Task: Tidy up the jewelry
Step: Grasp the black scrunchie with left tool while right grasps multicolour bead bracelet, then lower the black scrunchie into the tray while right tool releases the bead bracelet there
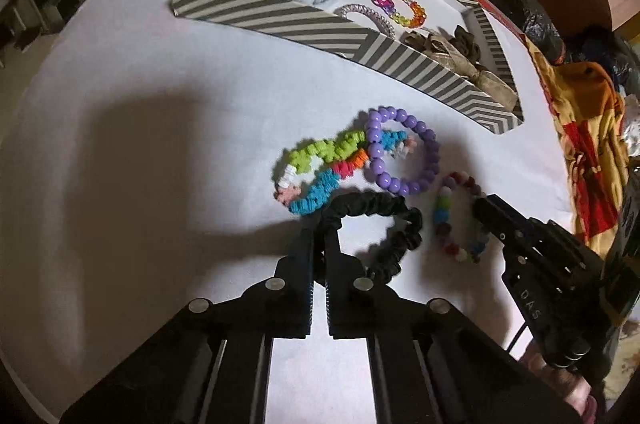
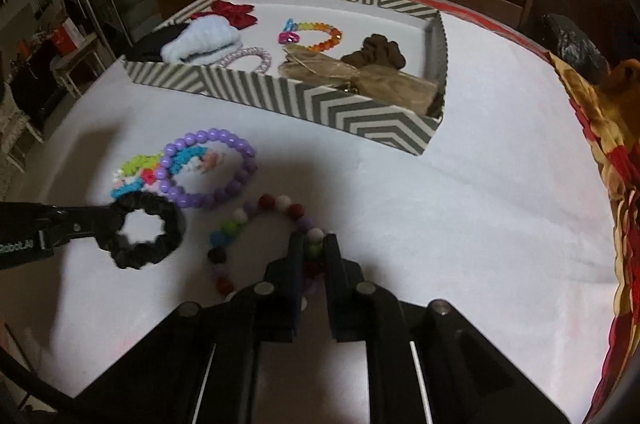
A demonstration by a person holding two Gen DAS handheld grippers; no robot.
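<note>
Left gripper (image 1: 319,224) nearest the lens, jaws drawn nearly together and clamped on the black scrunchie (image 1: 384,224), whose loop spreads to the right over the white tablecloth (image 1: 160,144). Right gripper (image 2: 313,244) likewise pinched on the mixed-colour bead bracelet (image 2: 256,220), beads caught between its fingers, the rest of the strand lying slack to the left. Beyond both, a purple bead bracelet (image 1: 404,152) overlaps a multicolour woven band (image 1: 320,168), touching. Farther back, the grey-and-white striped box (image 1: 280,20) holds a clear coil hair tie (image 2: 248,58), a rainbow bead bracelet (image 2: 316,34), a tan bow (image 2: 360,80), a brown scrunchie (image 2: 380,56), a pale blue fluffy item (image 2: 200,42) and a red bow (image 2: 236,12).
</note>
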